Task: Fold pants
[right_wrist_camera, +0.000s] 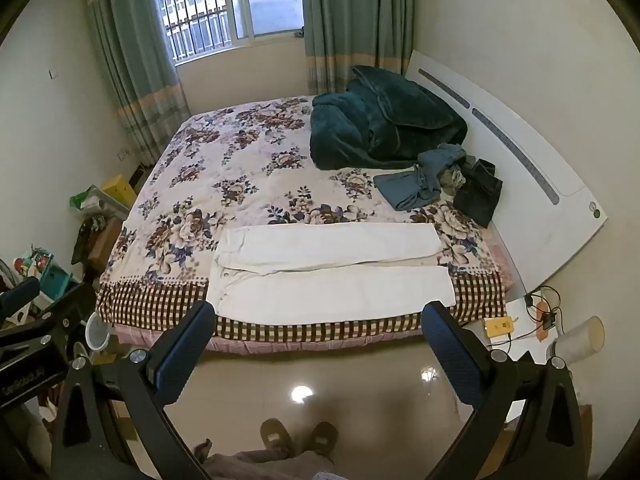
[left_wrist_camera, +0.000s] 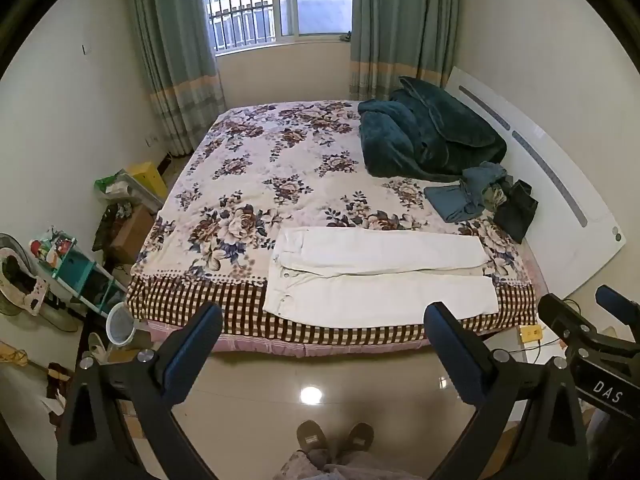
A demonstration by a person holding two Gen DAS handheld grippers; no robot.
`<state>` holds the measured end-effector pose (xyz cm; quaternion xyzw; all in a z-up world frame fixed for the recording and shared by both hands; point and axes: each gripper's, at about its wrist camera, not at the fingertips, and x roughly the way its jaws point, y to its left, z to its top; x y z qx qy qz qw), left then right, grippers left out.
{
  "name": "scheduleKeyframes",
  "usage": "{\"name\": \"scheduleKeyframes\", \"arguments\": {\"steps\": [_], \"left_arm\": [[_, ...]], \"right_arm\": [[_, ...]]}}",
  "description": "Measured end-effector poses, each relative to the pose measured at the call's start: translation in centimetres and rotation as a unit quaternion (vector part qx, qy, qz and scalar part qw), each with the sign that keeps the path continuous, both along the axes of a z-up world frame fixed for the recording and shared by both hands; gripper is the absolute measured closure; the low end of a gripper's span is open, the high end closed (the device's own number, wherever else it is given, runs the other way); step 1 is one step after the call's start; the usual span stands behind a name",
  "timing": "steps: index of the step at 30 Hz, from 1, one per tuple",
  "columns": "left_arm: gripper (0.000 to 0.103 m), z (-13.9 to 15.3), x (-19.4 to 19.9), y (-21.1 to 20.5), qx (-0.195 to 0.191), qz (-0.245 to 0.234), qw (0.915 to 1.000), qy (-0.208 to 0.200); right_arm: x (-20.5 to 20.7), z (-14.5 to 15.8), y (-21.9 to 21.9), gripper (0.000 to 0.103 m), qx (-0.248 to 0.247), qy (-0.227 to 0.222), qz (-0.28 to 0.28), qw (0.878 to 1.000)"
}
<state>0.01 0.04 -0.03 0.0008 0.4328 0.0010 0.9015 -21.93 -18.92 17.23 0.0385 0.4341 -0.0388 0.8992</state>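
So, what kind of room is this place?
Most likely a home bedroom: a wide bed with a floral cover, green curtains at a barred window, and white pants spread flat near the bed's edge.

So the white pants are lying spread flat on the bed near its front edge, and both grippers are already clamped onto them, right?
Not quite. The white pants do lie flat near the front edge of the bed, but neither the left gripper nor the right gripper touches them. Both wrist views show the jaws wide open, above the floor short of the bed.
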Motion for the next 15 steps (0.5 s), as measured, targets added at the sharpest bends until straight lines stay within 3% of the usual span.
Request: {"name": "scheduleKeyframes", "arguments": {"steps": [15], "left_arm": [[0.000, 0.24, -0.94, 0.35, 0.012, 0.001, 0.9999, -0.003]], "right_arm": [[-0.82, -0.61, -0.20, 0.000, -0.004, 0.000, 0.002, 1.000]]}}
